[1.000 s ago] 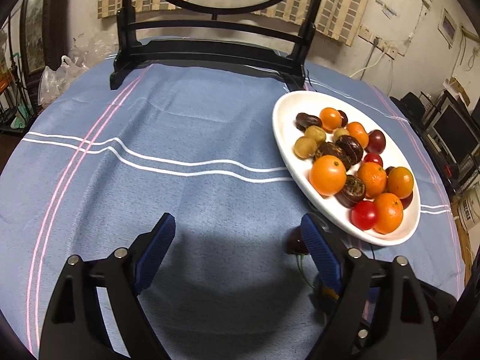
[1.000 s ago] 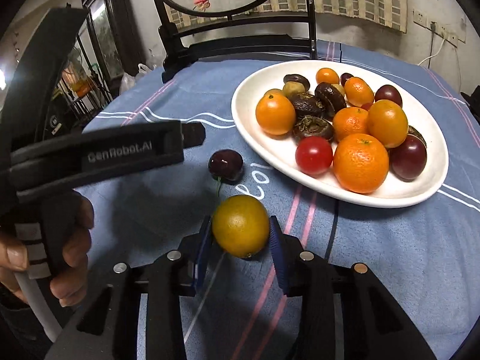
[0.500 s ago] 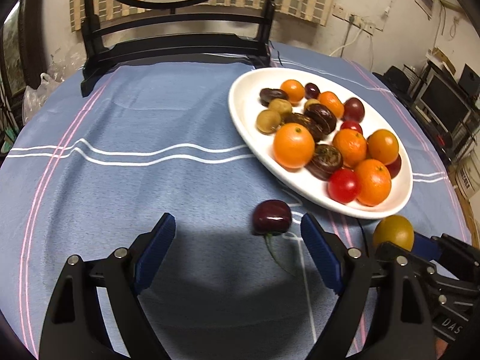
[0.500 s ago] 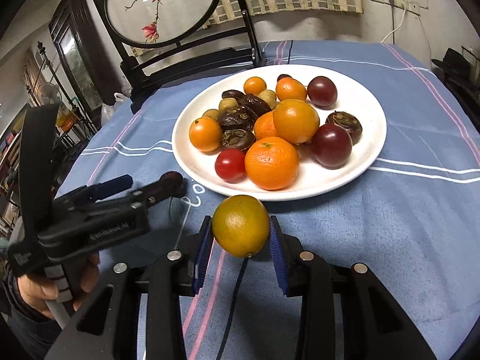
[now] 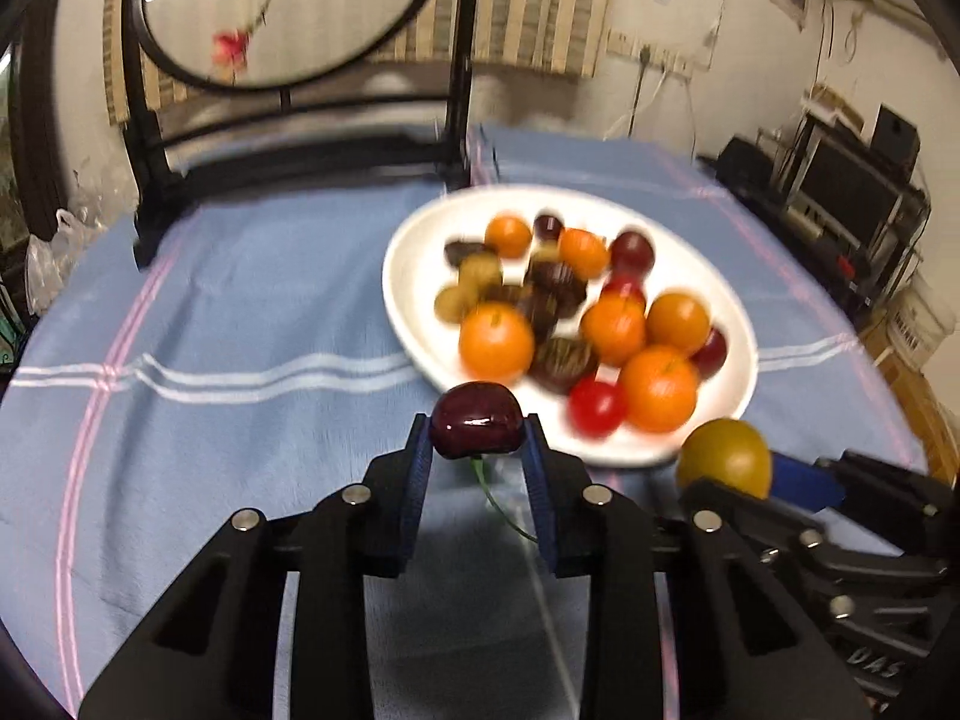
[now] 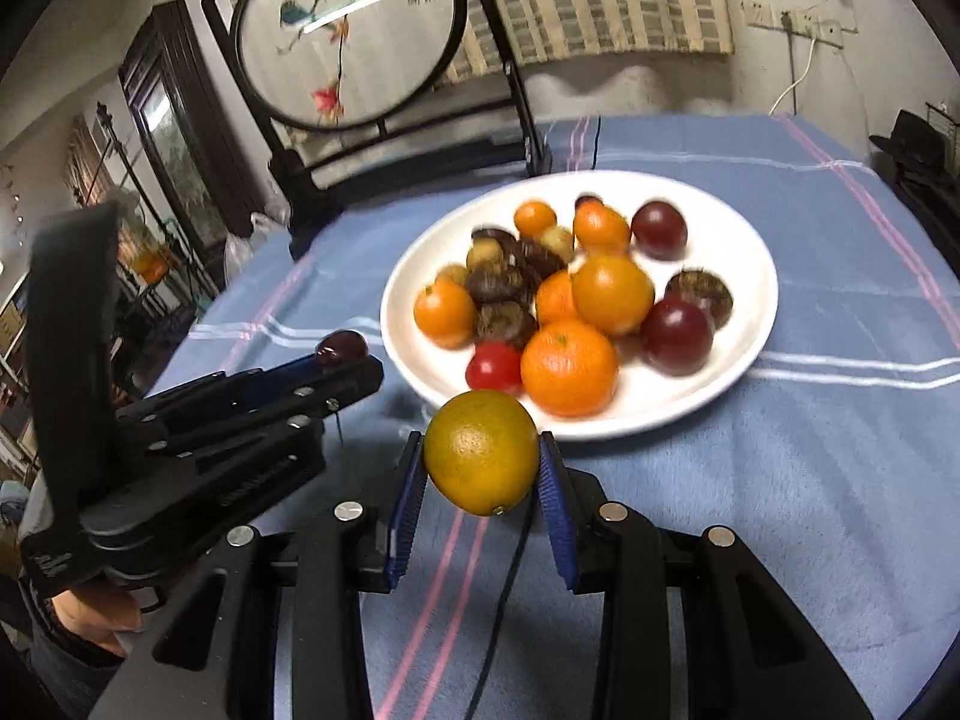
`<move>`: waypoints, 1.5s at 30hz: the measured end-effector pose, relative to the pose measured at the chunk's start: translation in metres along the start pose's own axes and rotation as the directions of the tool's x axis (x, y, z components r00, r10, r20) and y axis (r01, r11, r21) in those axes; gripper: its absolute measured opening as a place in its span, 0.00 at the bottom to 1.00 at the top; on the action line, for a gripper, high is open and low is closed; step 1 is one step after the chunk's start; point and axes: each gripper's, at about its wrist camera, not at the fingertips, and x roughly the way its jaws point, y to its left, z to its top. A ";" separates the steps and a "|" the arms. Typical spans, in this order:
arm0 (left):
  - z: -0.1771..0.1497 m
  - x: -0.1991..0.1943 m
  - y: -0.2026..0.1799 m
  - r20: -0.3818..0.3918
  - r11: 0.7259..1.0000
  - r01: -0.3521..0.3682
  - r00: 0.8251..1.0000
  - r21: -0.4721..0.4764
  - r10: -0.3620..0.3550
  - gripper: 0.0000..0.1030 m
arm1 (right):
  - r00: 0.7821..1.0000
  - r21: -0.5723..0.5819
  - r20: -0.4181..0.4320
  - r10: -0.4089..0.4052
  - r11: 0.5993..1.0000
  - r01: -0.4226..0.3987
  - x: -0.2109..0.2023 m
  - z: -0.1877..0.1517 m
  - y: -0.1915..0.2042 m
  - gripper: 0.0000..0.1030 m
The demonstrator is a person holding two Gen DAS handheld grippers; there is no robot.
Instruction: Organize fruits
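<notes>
Left gripper (image 5: 477,441) clamps dark cherry (image 5: 476,418); right gripper (image 6: 481,471) clamps yellow-green citrus (image 6: 481,461). Both just short of plate (image 6: 744,228), apparently lifted off table (image 5: 240,300).

The left gripper (image 5: 477,456), open above the cloth a second ago, is now clamped on the dark cherry (image 5: 476,418) and holds it off the counter (image 5: 240,324), while the right gripper (image 6: 480,480) has carried its greenish-yellow citrus (image 6: 481,452) up toward the white plate (image 6: 744,222).
</notes>
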 end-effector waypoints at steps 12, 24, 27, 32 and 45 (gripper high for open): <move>0.057 0.039 0.002 -0.024 0.993 -0.098 0.995 -0.060 0.097 0.29 | 0.996 0.030 0.070 -0.063 0.998 0.061 0.021 0.057 -0.019 0.36; 0.060 0.069 -0.002 -0.049 0.983 -0.168 0.985 -0.080 0.164 0.73 | 0.986 0.064 0.153 -0.067 0.996 0.058 0.028 0.067 -0.029 0.47; 0.055 0.062 -0.002 -0.037 0.983 -0.165 0.986 -0.081 0.162 0.75 | 0.980 0.090 0.178 -0.088 0.993 0.073 0.021 0.062 -0.032 0.51; 0.039 0.050 0.010 -0.054 0.977 -0.157 0.987 -0.146 0.151 0.81 | 0.983 0.096 0.156 -0.094 0.992 0.080 0.020 0.047 -0.028 0.55; 0.001 -0.001 0.018 -0.012 0.980 -0.137 0.990 -0.142 0.137 0.86 | 0.985 0.080 0.143 -0.100 0.993 0.089 -0.014 -0.001 -0.017 0.65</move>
